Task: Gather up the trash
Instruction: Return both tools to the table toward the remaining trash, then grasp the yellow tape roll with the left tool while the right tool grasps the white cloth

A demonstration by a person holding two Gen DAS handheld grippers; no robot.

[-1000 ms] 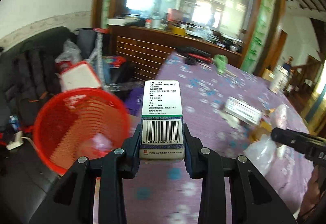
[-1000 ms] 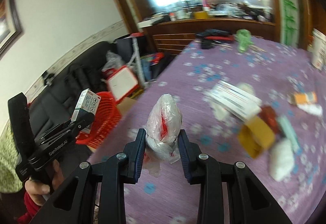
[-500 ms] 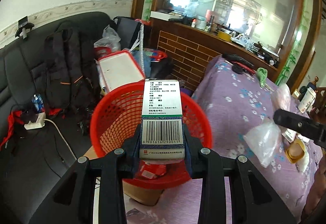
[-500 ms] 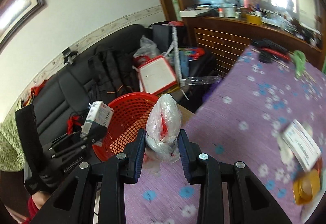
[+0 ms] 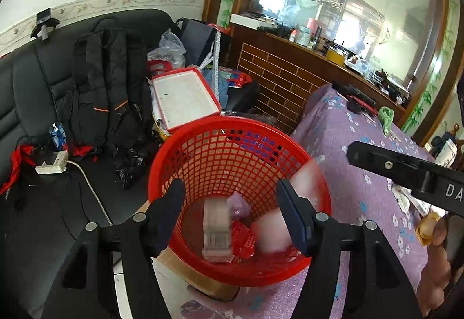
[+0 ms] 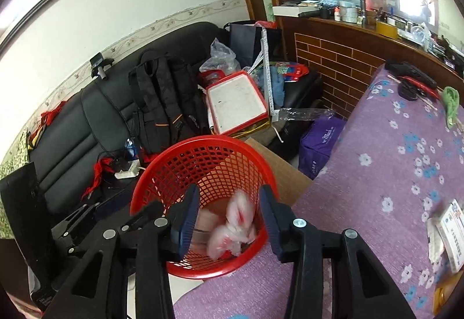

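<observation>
A red mesh basket (image 5: 203,145) stands on a cardboard box beside the table; it also shows in the right wrist view (image 6: 203,151). My left gripper (image 5: 230,210) is open above it. A blurred medicine box (image 5: 216,232) is inside the basket below the jaws. My right gripper (image 6: 229,214) is open over the basket. A blurred white plastic bag with red print (image 6: 232,226) is falling into the basket; it shows as a pale blur in the left wrist view (image 5: 278,229). Red wrappers (image 5: 242,239) lie at the basket bottom.
A table with a purple flowered cloth (image 6: 391,159) is at the right, with boxes (image 6: 452,229) and other bits on it. A black sofa (image 6: 116,116) with a backpack (image 5: 104,81), a red-rimmed tray (image 5: 185,98) and a power strip (image 5: 50,165) lie behind the basket.
Both grippers moved over the basket and opened. The medicine box left the left jaws and the plastic bag left the right jaws; both are dropping into the basket.
</observation>
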